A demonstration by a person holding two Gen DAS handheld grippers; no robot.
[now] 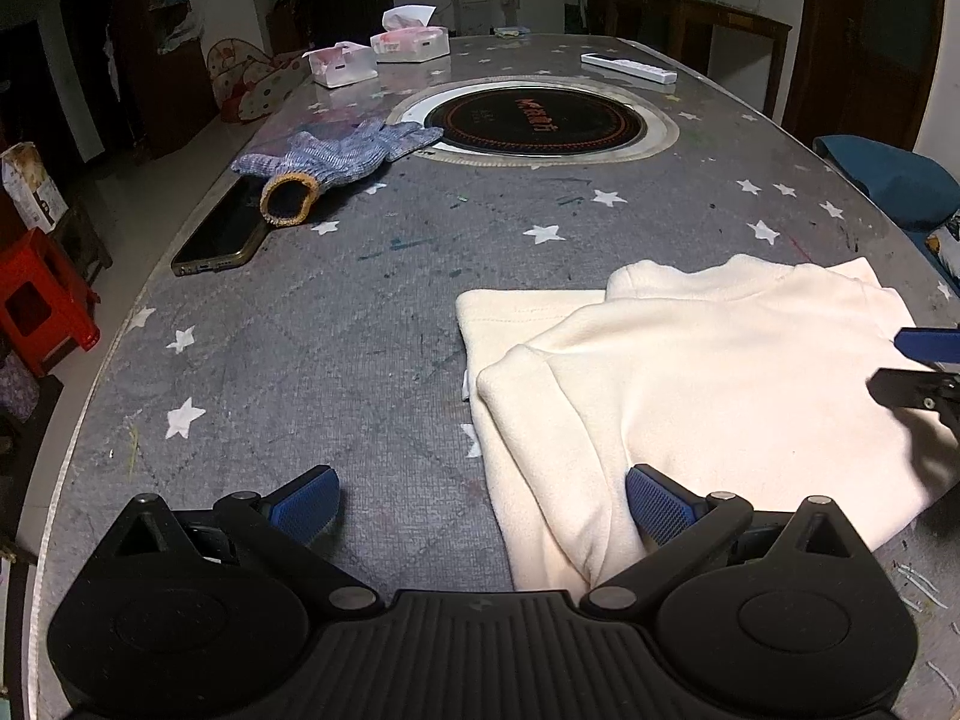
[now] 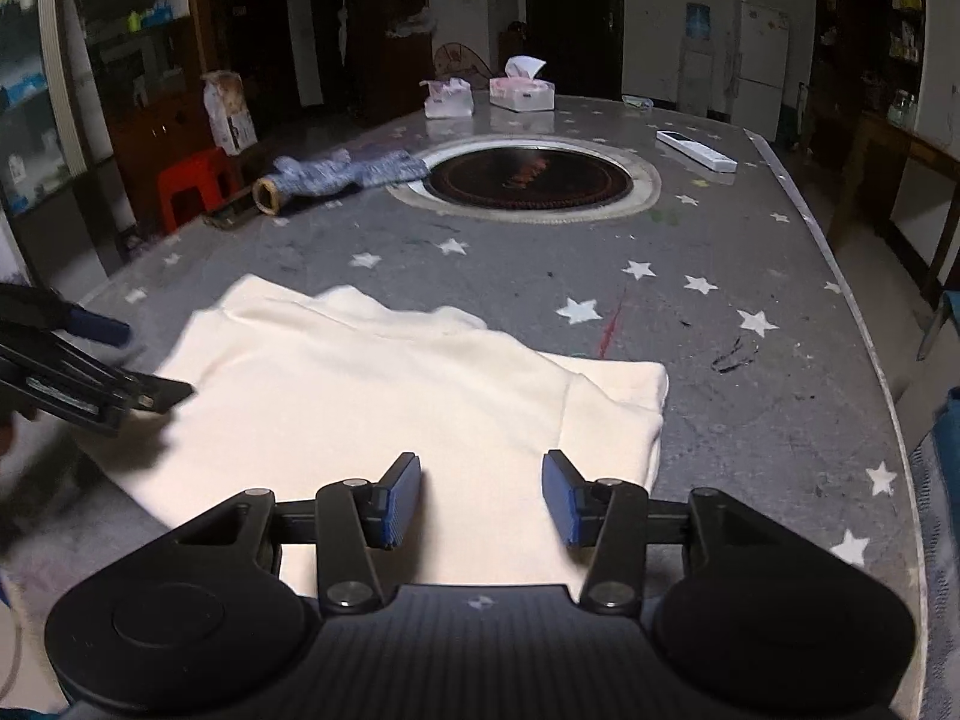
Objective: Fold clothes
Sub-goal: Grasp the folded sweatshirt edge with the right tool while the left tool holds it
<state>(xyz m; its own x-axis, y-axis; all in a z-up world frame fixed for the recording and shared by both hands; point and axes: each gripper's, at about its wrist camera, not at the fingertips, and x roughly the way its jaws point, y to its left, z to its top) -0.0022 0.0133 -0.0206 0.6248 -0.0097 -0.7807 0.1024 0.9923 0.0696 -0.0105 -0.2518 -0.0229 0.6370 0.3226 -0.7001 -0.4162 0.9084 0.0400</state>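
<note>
Cream fleece garment [image 2: 384, 396], partly folded, sleeve tucked across, flat on star-patterned table [image 2: 690, 252]

Dim room. Pale tiled floor [image 1: 174, 168] and red stool [image 1: 42, 306] left of the tool. Dark cabinets [image 2: 150, 60] ahead left; white fridge [image 2: 762, 54] and white wall [image 2: 672, 12] ahead right.

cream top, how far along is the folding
Done: the cream top lies on the table with its sides already folded in. In hand: nothing; the left gripper and right gripper hover open over its near edge. Left: probably a last fold toward the collar.
</note>
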